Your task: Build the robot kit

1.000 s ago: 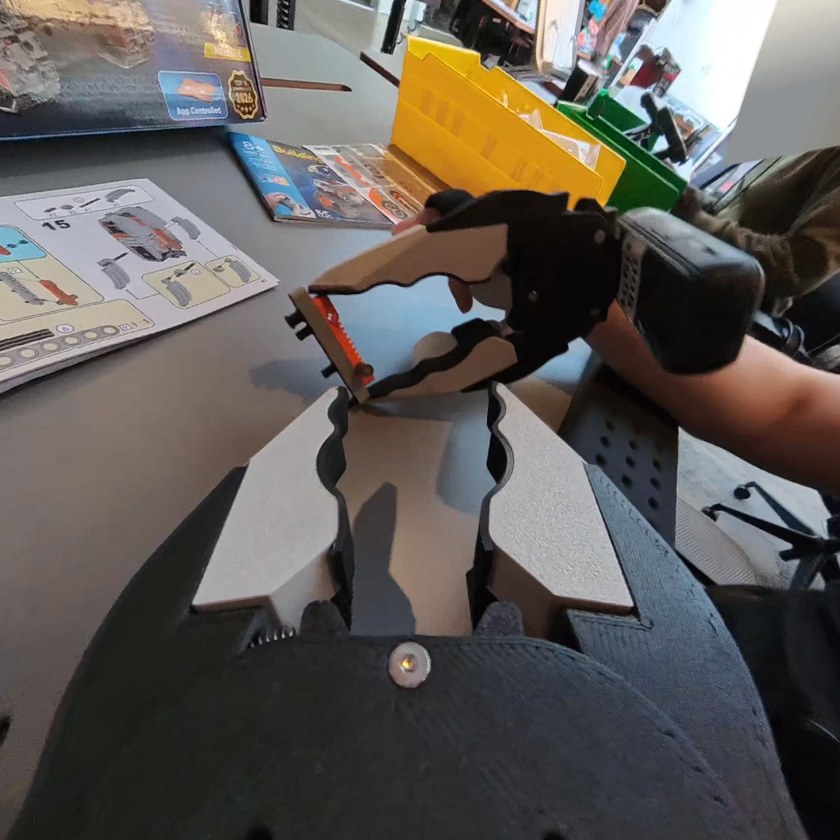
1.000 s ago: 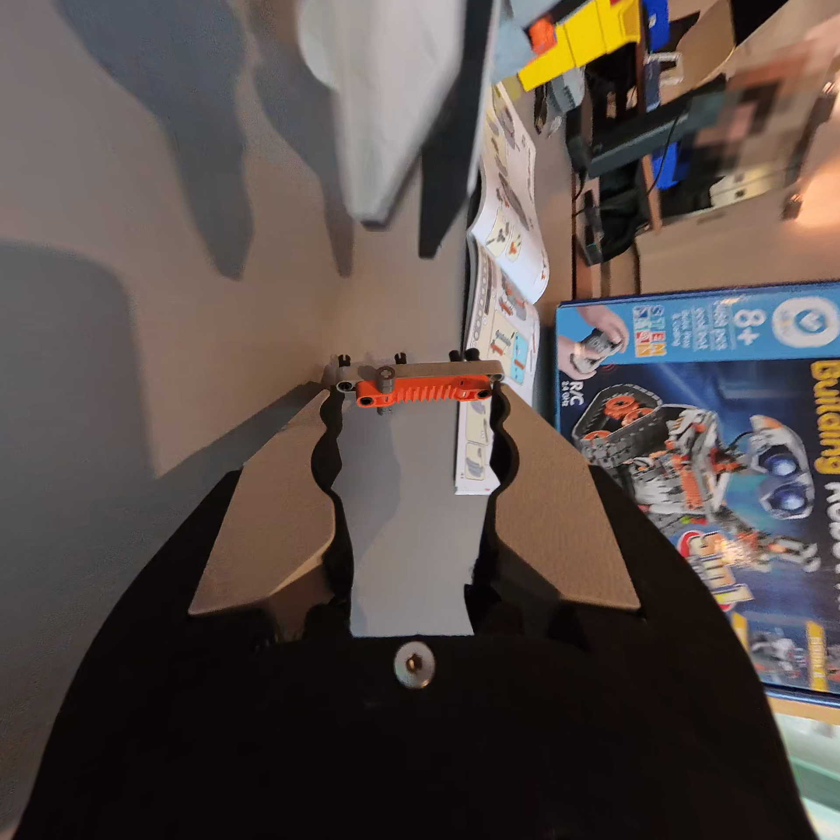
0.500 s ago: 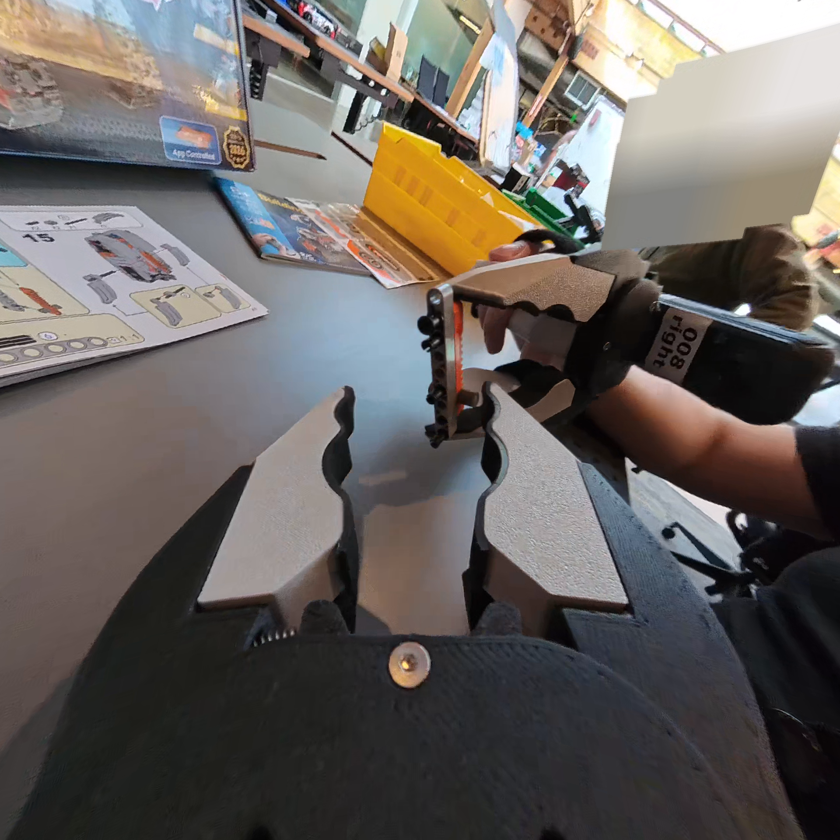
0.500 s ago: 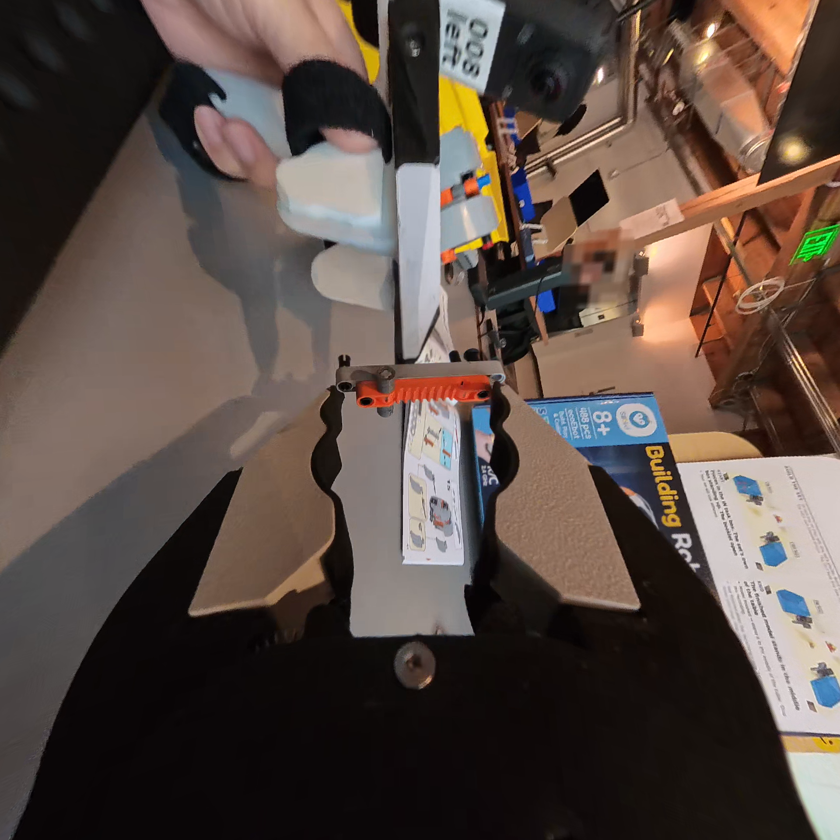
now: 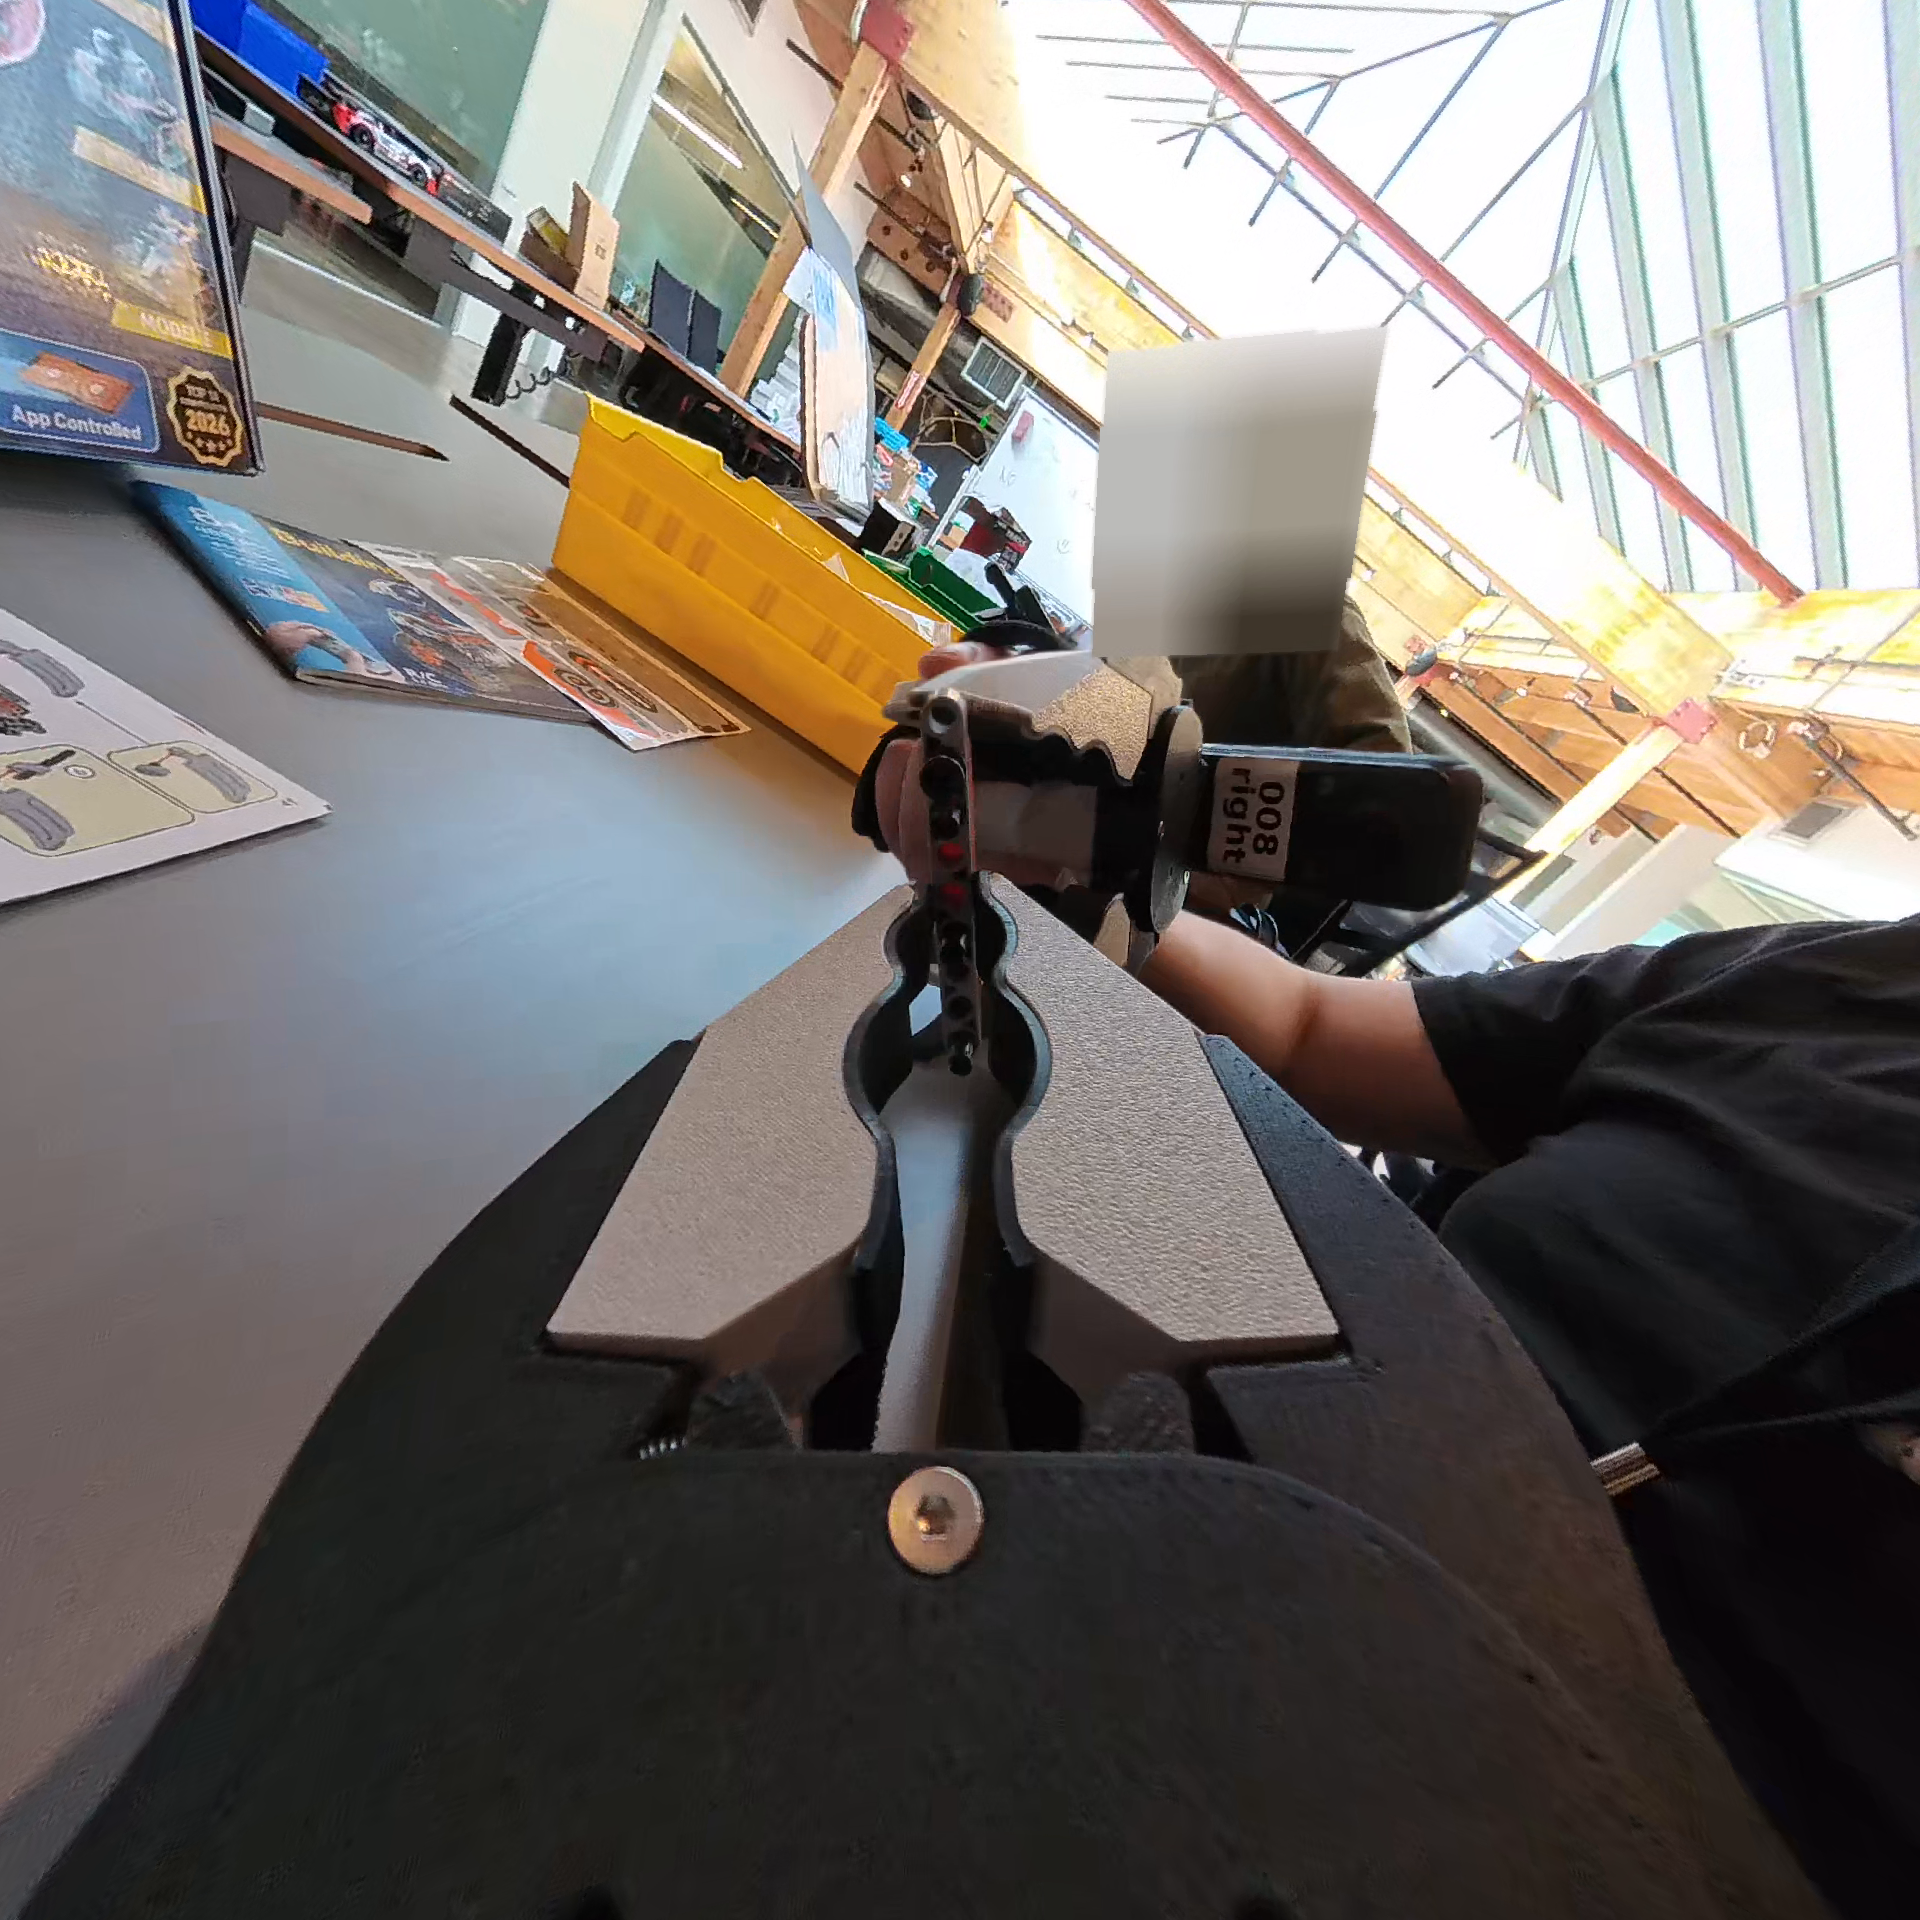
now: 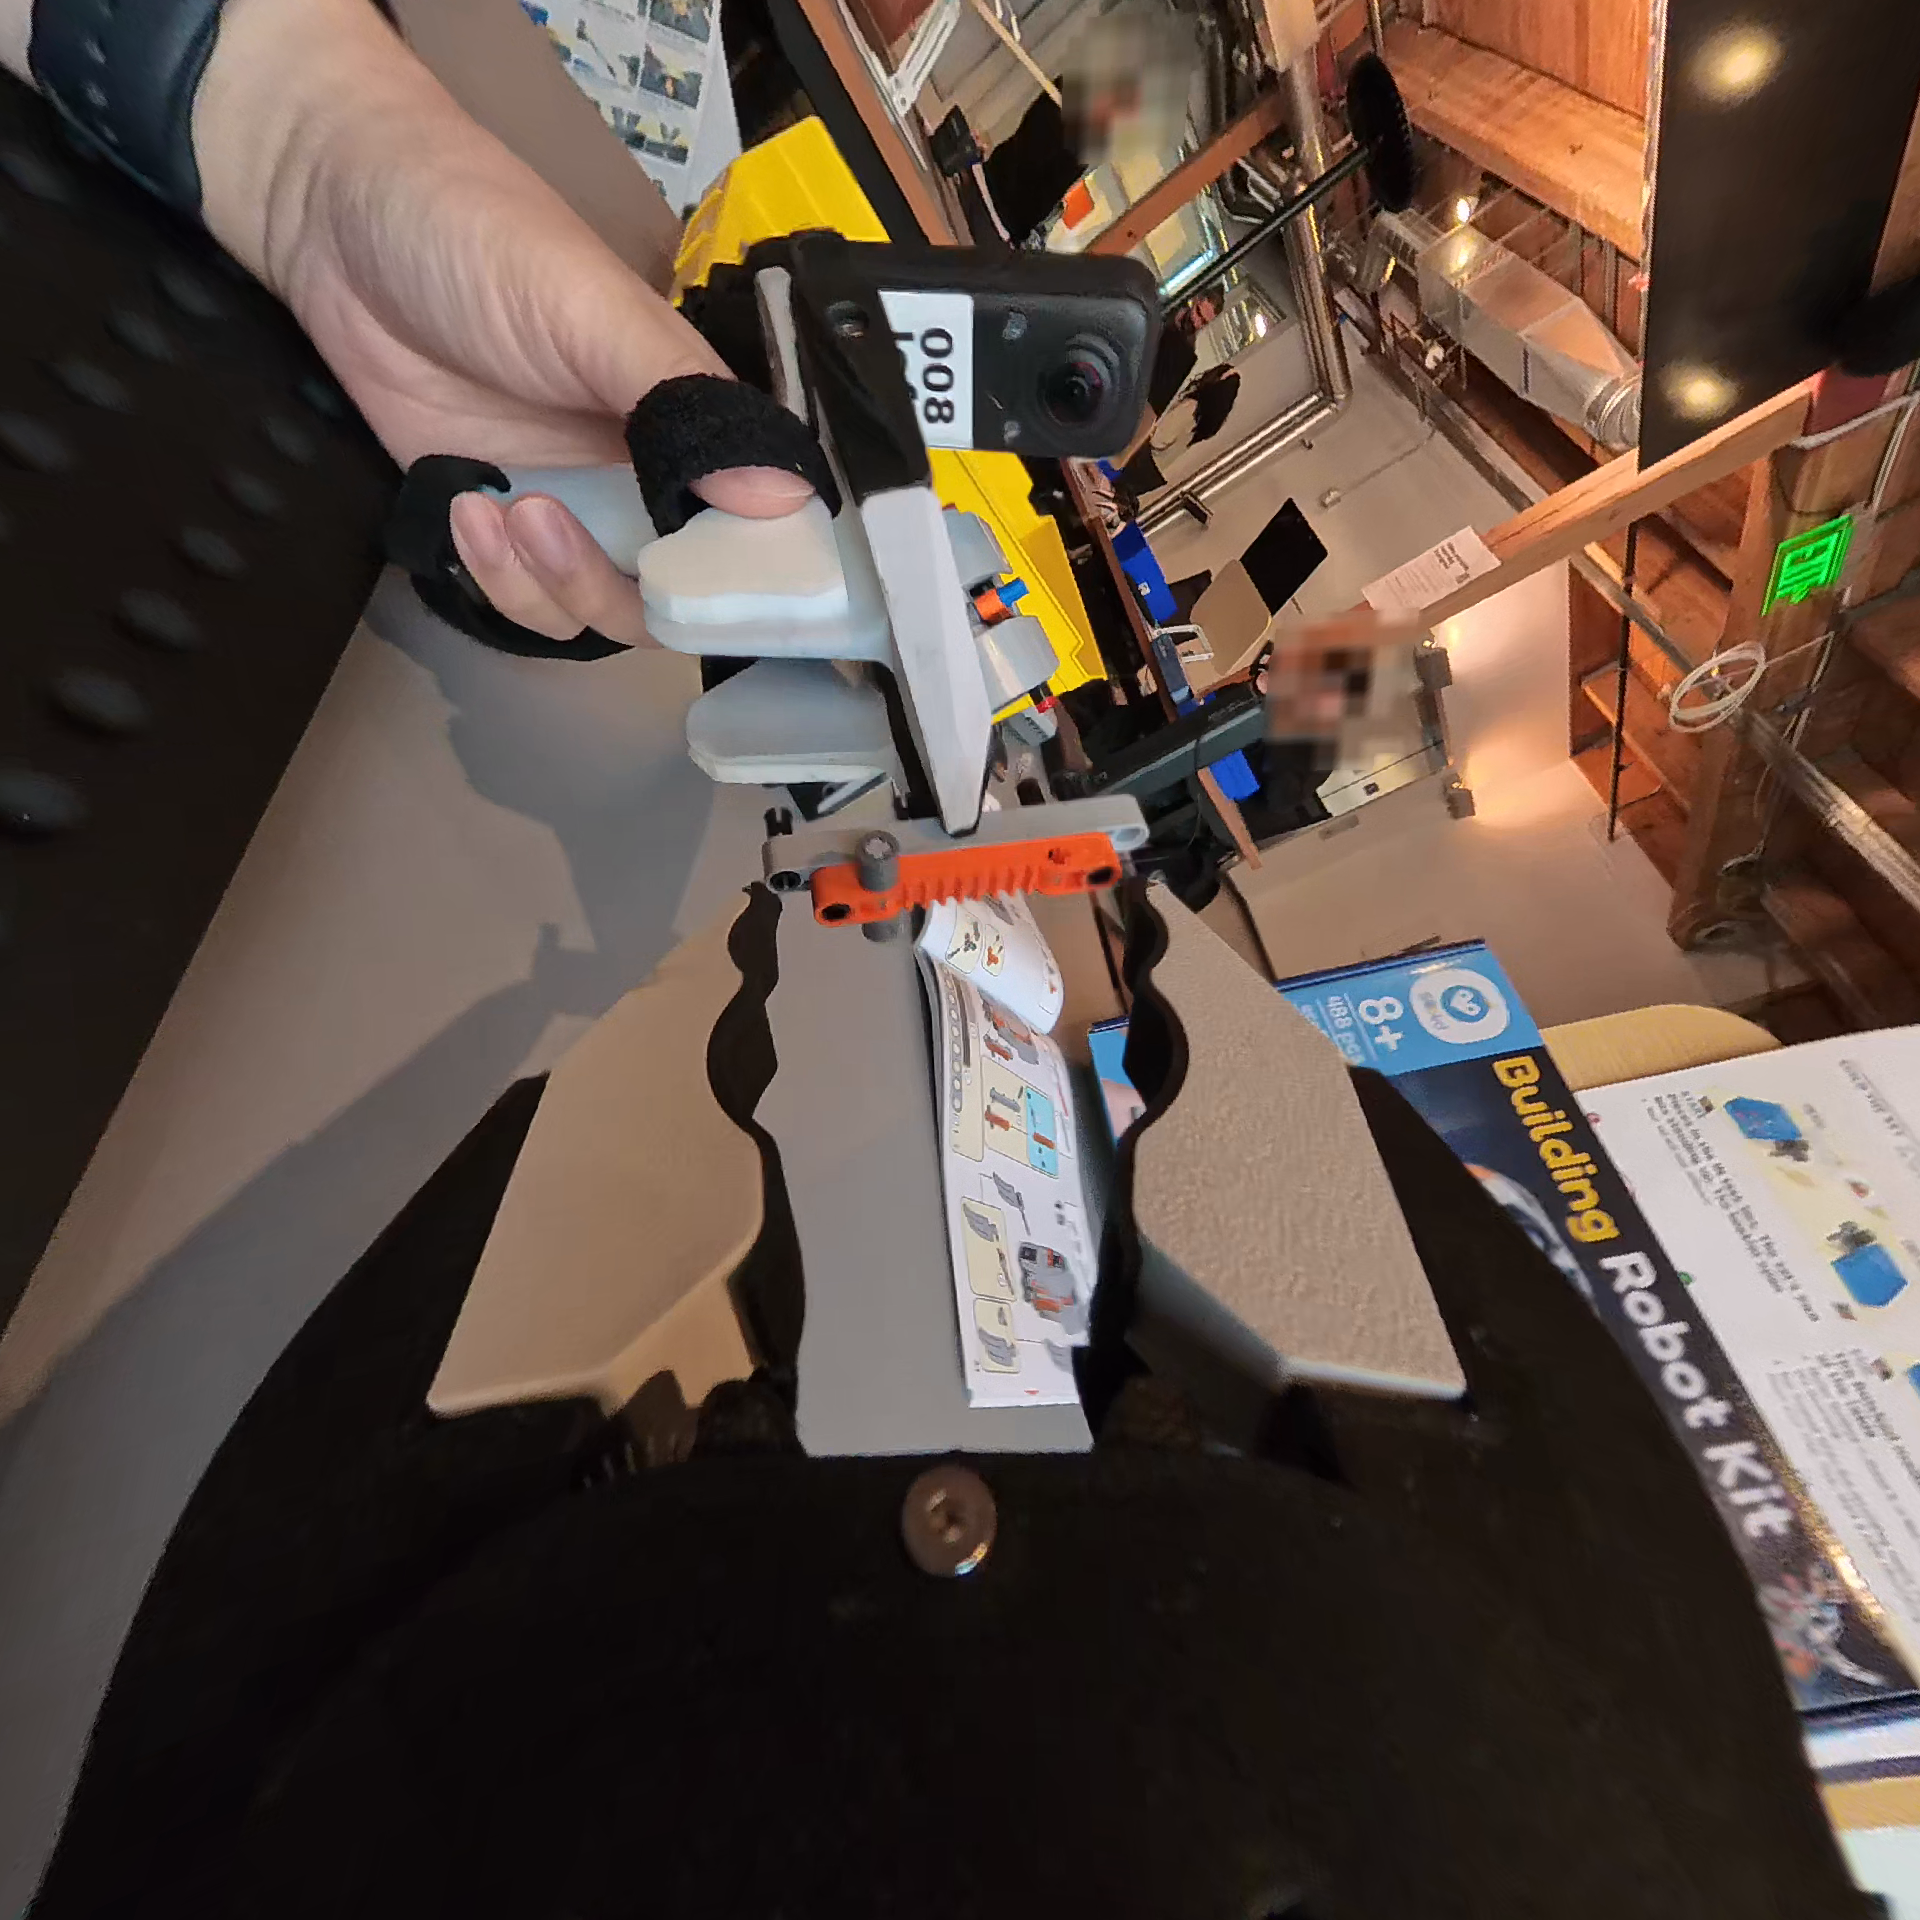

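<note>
Left wrist view is showing me my left gripper (image 5: 951, 940) at the centre of the frame, its grey fingers (image 5: 790, 1143) clenched on the lower end of a small beam assembly (image 5: 951, 883) that is standing on edge, nearly upright. Just above, my right gripper (image 5: 956, 790) is coming in from the right side of the frame, and I am seeing its fingers bracketing the same piece at top and bottom. Off in the upper left I am picking out a yellow bin (image 5: 727, 582), a booklet (image 5: 343, 613) lying flat before it, a box (image 5: 94, 239) standing on the grey table (image 5: 468, 935), and an instruction sheet (image 5: 94, 769) at the left edge. Right wrist view is giving me the assembly (image 6: 956, 857) broadside at the centre: a grey beam with an orange toothed strip pinned along its front, spanning the gap between my right gripper's (image 6: 951, 904) fingertips, which are grasping it by its two ends. The left gripper (image 6: 935, 810) is reaching down from the upper centre, a hand (image 6: 468, 312) behind it, and is pinching the beam's top edge. A blue box (image 6: 1558, 1195) is lying at the right and an open manual (image 6: 1018, 1143) is showing between my fingers. Both grippers are sharing one piece, held above the table, with neither having let go.
</note>
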`<state>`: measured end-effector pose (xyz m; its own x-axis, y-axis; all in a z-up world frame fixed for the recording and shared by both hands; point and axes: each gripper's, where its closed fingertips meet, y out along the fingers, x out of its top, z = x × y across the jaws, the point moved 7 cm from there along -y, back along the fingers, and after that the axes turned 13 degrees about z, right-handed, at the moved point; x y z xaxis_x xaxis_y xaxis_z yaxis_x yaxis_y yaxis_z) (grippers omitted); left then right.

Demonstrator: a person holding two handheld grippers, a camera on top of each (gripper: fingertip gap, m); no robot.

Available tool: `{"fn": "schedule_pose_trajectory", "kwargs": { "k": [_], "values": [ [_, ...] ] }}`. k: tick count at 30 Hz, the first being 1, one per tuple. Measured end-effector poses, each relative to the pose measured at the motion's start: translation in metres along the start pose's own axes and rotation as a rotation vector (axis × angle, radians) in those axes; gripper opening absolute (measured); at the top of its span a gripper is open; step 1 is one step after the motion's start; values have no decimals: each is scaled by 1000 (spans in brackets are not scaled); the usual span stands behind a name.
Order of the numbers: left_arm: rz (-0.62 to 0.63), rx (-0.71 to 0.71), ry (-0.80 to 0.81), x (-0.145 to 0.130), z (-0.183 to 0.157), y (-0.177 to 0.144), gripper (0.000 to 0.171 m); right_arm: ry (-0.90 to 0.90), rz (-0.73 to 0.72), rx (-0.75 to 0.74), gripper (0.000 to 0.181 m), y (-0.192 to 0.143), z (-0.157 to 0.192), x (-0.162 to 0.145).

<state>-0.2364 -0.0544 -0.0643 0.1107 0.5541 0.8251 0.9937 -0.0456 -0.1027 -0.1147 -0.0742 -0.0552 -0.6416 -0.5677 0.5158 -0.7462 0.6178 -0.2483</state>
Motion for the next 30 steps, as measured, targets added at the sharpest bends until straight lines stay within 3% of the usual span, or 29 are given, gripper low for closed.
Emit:
{"fn": "schedule_pose_trajectory", "kwargs": {
  "k": [5, 8, 10, 16, 19, 25, 28, 30],
  "values": [
    [-54, -8, -18, 3, 0, -7, 5, 221, -99, -15, 69, -18, -28, -2],
    [-74, -33, -36, 5, 0, -9, 5, 450, -270, -56, 65, -37, -53, -2],
    [-83, -32, -42, 5, 1, -10, 5, 614, -302, -83, 59, -41, -67, -13],
    [-67, 18, -42, 3, 5, -10, 5, 920, -118, 138, 42, -11, -61, -51],
    [-30, 73, -25, 0, 7, -7, 6, 956, -21, 228, 35, 3, -48, -60],
    [2, 101, 38, -1, 2, -2, 5, 1002, 1, 301, 34, 10, -40, -60],
    [12, 117, 52, -2, 2, -1, 5, 986, -36, 363, 0, 8, -37, -57],
    [14, 122, 59, -2, 2, -1, 5, 1009, -48, 399, 0, 8, -36, -57]
  ]
}}
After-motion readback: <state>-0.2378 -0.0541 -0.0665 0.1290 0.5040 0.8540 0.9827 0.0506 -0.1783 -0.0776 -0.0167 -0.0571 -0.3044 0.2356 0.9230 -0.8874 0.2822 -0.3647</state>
